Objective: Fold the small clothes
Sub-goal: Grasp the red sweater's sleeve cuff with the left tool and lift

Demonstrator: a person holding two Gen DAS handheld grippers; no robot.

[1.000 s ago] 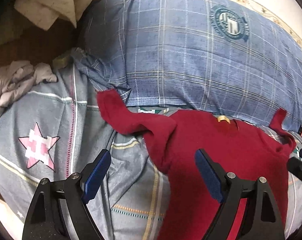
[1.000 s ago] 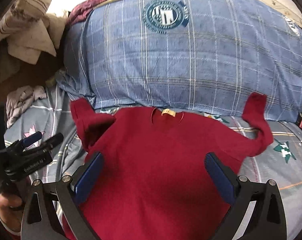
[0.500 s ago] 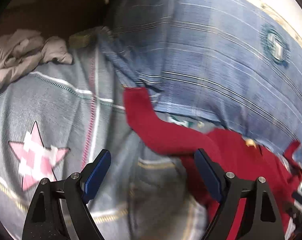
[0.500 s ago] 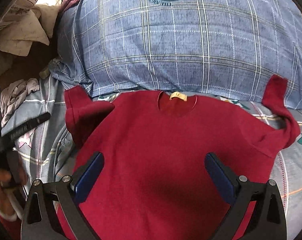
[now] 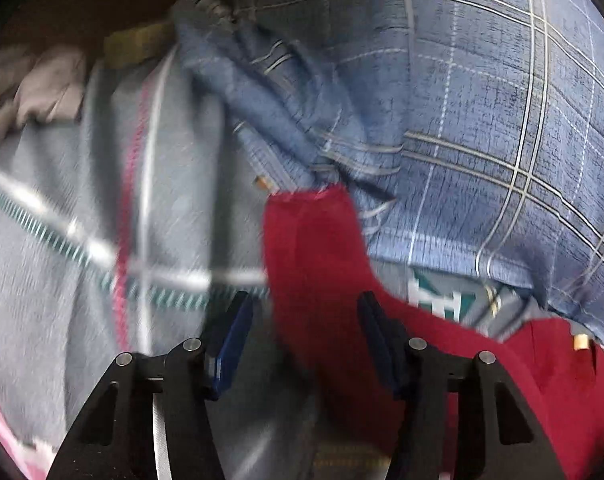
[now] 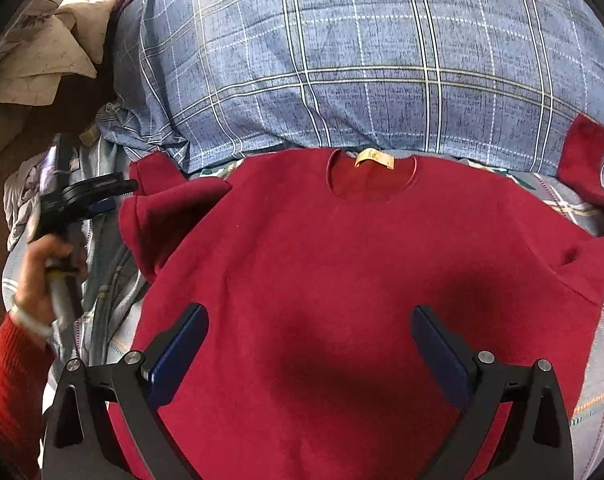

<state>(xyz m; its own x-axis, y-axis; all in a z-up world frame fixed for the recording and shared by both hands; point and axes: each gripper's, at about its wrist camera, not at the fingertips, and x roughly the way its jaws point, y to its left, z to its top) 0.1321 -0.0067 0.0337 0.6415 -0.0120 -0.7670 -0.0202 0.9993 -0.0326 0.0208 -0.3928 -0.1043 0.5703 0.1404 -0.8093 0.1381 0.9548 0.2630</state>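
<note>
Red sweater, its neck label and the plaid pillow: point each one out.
red sweater (image 6: 341, 280), right wrist view, middle of the chest.
neck label (image 6: 373, 158), right wrist view, centre of the yellow tag inside the collar.
plaid pillow (image 6: 341, 52), right wrist view, middle of its blue checked front.

Bed, grey plaid sheet (image 6: 593, 408): red sweater (image 6: 341, 280) spread flat; blue plaid pillow (image 6: 361, 60) behind collar.

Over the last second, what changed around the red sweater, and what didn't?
The left gripper swung over to the red sweater's left sleeve and dropped toward it; its jaws are closing with the sleeve between them, not yet pinched. The right gripper sank closer over the sweater's body, jaws wide open. The sweater lies flat as before, collar toward the blue plaid pillow.
</note>
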